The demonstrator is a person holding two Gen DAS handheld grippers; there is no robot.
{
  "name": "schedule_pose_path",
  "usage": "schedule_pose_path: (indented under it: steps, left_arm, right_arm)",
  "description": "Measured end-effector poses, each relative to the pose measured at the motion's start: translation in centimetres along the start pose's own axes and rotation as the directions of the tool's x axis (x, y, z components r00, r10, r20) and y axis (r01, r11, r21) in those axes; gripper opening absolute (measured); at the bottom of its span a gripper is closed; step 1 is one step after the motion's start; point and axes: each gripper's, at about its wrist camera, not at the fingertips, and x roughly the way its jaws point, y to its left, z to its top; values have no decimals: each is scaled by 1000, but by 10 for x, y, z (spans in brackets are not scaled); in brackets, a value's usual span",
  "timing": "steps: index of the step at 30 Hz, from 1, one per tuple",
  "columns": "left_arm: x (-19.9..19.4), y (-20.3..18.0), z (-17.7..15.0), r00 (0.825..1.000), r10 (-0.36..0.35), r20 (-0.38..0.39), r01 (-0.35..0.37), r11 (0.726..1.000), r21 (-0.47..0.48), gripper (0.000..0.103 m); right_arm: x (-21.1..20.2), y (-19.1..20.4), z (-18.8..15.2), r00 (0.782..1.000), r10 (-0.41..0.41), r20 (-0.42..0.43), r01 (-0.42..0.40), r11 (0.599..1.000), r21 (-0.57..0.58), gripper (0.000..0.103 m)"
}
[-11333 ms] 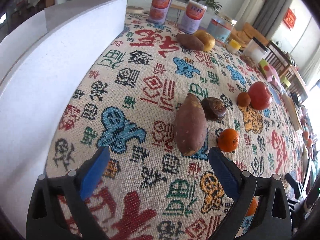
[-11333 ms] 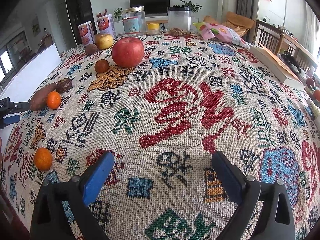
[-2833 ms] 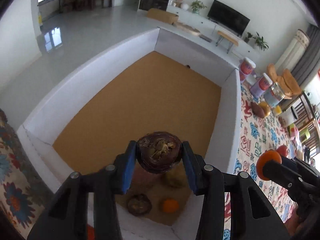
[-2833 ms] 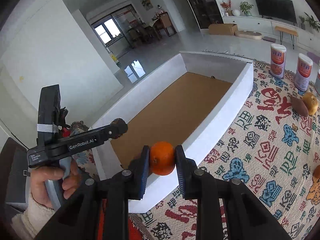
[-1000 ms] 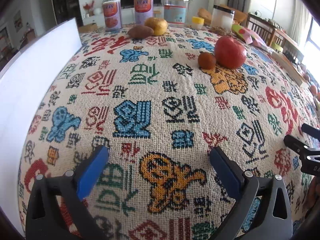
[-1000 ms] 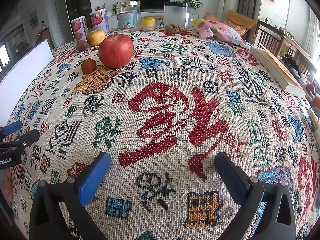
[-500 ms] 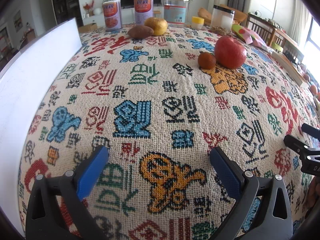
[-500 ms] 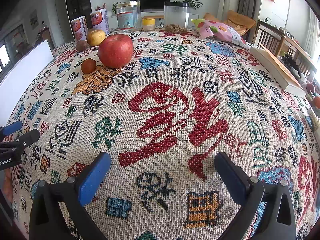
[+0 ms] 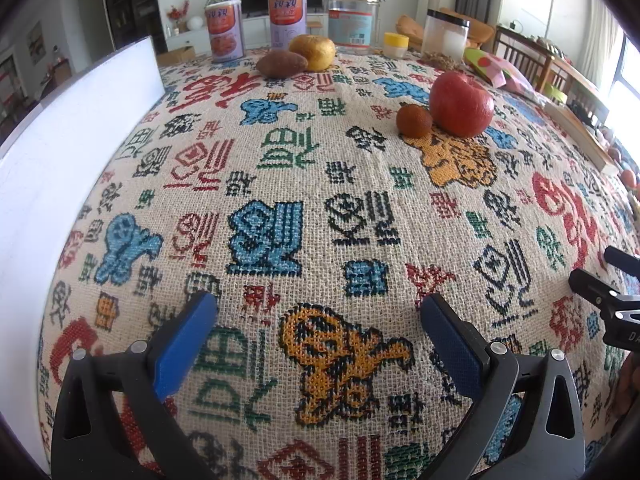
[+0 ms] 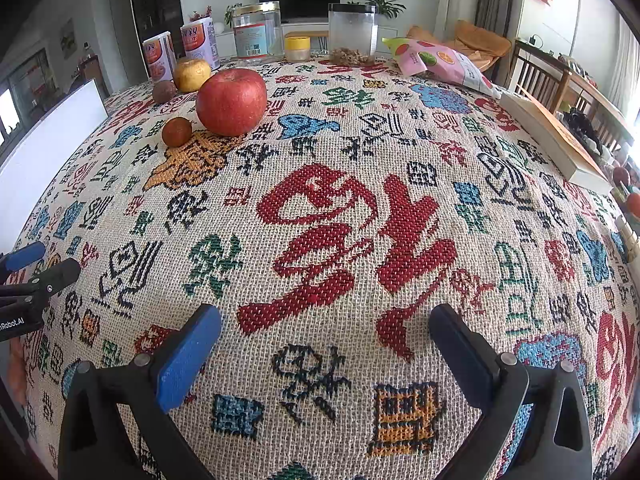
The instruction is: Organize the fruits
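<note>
My left gripper point(image 9: 318, 322) hovers low over the patterned tablecloth point(image 9: 320, 208) with its blue pads spread wide and nothing between them; my right gripper point(image 10: 324, 332) is likewise splayed and empty above the large red woven character. The fruits left on the cloth lie well ahead of both grippers. A red apple point(image 10: 231, 102) stands with a small brown fruit point(image 10: 176, 131) just beside it on its left, the two close enough that I cannot tell whether they touch. Farther back, a yellow-brown pear point(image 10: 191, 74) and a dark reddish-brown oval fruit point(image 10: 164, 91) lie together, in front of two purple-labelled cans point(image 10: 159, 56). Behind them stand a clear jar point(image 10: 256, 32), a small yellow-lidded cup point(image 10: 297, 49) and a black-lidded container point(image 10: 353, 32); a pink snack bag point(image 10: 436, 60) and a book point(image 10: 552, 140) lie toward the right edge. The white wall of the box point(image 9: 60, 148) borders the cloth on the left. Each wrist view catches the tip of the other gripper at its margin.
</note>
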Motion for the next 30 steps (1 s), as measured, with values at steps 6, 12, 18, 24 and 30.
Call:
schedule_pose_path:
  steps: [6,12,18,24,30]
  left_arm:
    - [0,0,0,1000,1,-1,-1,1000,1,103]
    - [0,0,-1,1000,8,-1,-8,1000,1,103]
    - [-3,1,1,998,-40,-52,43,998,45,102]
    - [9,-16,58,972,-230,-38,233,965,120,101]
    - [54,-46,105,978,-210,-20,210,959,190,84]
  right_arm:
    - [0,0,0,1000,0,0,0,1000,0,103]
    - [0,0,0,1000,0,0,0,1000,0,103]
    - [0,0,0,1000,0,0,0,1000,0,103]
    - [0,0,0,1000,0,0,0,1000,0,103]
    - [0,0,0,1000,0,0,0,1000,0,103]
